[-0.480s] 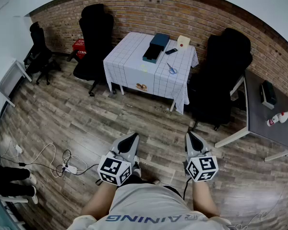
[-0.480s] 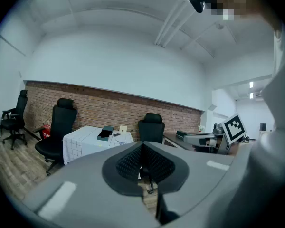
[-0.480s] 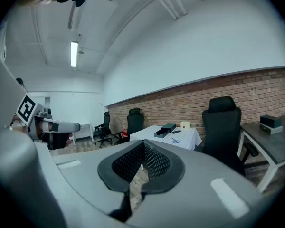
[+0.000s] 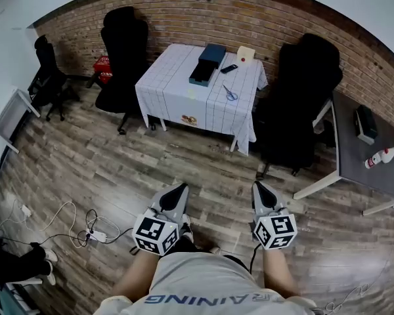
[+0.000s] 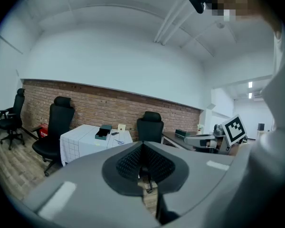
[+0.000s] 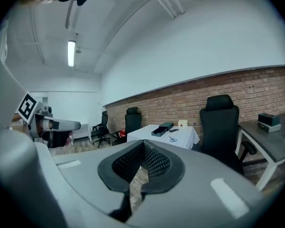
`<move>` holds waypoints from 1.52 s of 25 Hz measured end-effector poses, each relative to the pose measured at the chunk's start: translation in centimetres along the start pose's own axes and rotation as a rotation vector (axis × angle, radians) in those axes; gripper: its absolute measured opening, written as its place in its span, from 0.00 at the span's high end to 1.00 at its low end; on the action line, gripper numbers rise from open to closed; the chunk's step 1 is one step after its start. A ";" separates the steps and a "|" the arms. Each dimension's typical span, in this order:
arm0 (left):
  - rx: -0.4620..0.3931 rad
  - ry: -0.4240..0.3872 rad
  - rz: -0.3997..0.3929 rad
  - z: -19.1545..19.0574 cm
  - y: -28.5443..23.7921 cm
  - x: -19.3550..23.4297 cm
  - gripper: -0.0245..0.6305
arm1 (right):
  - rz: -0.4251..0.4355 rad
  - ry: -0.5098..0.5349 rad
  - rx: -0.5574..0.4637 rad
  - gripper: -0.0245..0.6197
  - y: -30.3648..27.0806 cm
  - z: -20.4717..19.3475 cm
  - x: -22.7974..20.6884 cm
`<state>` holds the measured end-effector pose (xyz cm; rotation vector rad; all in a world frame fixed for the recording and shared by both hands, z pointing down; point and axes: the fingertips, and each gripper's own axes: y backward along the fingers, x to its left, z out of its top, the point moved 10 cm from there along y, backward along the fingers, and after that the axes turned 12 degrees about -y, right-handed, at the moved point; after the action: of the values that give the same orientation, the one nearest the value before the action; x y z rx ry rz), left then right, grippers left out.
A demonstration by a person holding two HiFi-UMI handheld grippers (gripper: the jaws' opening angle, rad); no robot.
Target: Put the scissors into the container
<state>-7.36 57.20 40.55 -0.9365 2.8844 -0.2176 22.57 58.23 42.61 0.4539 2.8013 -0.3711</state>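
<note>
Scissors point(image 4: 230, 93) lie well ahead of my left claw point(image 4: 181, 188) and right claw point(image 4: 257, 186), both closed empty until I reach them.

Head view steeply down, both gripper views level, all toward far table point(image 4: 174, 87)

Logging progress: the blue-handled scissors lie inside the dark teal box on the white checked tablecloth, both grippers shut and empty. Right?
No: head view shows the blue-handled scissors on the white checked tablecloth beside the dark teal box, not inside. Left gripper and right gripper are shut and empty.
</note>
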 end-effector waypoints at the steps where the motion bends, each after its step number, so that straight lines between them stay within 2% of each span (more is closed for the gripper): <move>1: -0.001 0.001 -0.005 0.0 -0.4 0.2 0.96 | -0.006 0.000 -0.001 0.94 -0.2 0.1 -0.2; 7: 0.001 0.010 -0.027 0.1 -3.0 2.0 0.96 | 0.011 0.024 0.013 0.94 -2.4 0.3 -0.7; 12: 0.007 0.016 -0.045 0.0 -5.8 5.1 0.96 | -0.021 0.020 0.028 0.94 -6.3 0.8 -1.1; 20: -0.016 0.012 -0.055 1.4 -9.7 13.9 0.96 | -0.051 0.009 0.011 0.94 -15.1 3.7 0.5; 27: 0.006 0.028 -0.039 -0.7 -10.5 20.6 0.96 | -0.053 0.024 0.039 0.94 -21.7 3.0 3.0; 31: 0.022 0.059 -0.036 -1.4 -11.6 22.7 0.96 | -0.058 0.033 0.075 0.94 -23.9 3.3 3.1; 38: 0.035 0.066 -0.047 -1.2 -16.2 25.1 0.96 | -0.058 0.029 0.115 0.94 -29.2 4.2 0.9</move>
<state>-18.43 29.58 43.15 -1.0111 2.9100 -0.3084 12.74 30.41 44.45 0.4065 2.8362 -0.5453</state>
